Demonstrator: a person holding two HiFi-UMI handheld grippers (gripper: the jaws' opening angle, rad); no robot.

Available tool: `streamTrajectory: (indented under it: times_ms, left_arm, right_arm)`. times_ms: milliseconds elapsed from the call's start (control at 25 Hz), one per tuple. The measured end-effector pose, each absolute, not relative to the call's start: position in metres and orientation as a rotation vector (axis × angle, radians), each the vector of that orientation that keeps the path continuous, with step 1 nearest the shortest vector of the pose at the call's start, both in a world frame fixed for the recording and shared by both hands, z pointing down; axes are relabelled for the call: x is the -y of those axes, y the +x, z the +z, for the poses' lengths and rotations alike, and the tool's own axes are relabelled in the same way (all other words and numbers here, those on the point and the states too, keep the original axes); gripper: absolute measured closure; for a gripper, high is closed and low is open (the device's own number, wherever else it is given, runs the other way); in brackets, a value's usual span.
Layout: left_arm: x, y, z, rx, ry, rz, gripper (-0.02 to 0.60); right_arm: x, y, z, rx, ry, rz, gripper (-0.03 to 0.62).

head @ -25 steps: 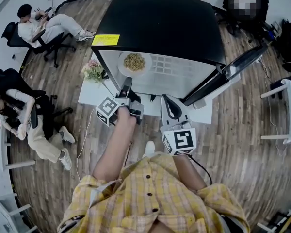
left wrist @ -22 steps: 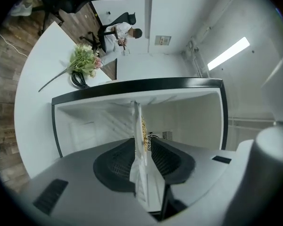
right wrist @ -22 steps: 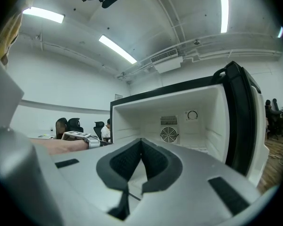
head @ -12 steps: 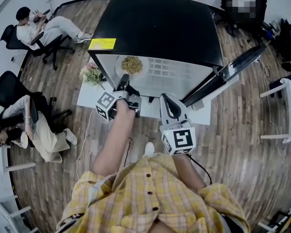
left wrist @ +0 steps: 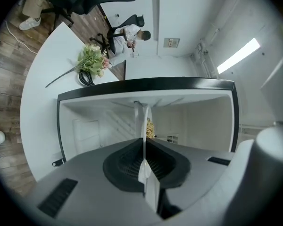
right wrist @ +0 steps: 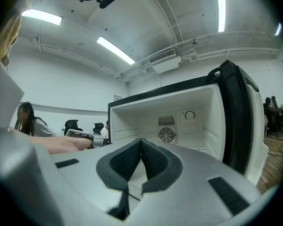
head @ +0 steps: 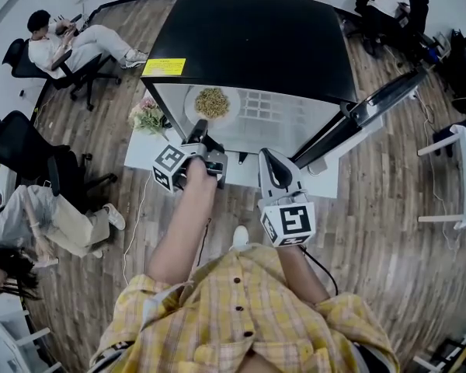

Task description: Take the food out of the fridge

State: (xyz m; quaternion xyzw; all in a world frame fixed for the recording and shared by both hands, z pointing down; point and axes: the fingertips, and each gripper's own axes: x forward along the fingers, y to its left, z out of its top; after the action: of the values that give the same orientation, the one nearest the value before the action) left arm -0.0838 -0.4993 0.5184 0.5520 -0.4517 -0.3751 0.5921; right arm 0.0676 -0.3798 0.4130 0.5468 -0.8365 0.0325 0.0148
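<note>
Left gripper view: left gripper (left wrist: 144, 147) jaws pinched onto the near rim of the white plate (head: 233, 109), seen edge-on. Right gripper (right wrist: 141, 145) jaws together, holding nothing, just beside it. Plate carries yellowish food (head: 212, 99) and sits on a shelf inside the open mini fridge (head: 256, 37). Judged light, rigid and slick; a rim pinch may tip it, so keep it level. Fridge stands on a white table (head: 144, 152), bouquet (head: 147, 113) alongside. Plank floor (head: 373, 231), seated people beyond.

Inside the open fridge (head: 256, 37), on its shelf (head: 283, 119): plate of food (head: 212, 102). Left of it, on the desk (head: 144, 154): flowers (head: 147, 115). Door (head: 380, 103) to the right.
</note>
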Motion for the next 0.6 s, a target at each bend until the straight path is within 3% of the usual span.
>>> streamTrajectory:
  times_ms: [600]
  left_arm:
    - [0.442, -0.075, 0.473, 0.946, 1.271, -0.968, 0.565]
  right_arm:
    - [0.358, 0.056, 0.408, 2.614, 1.715, 0.099, 0.586]
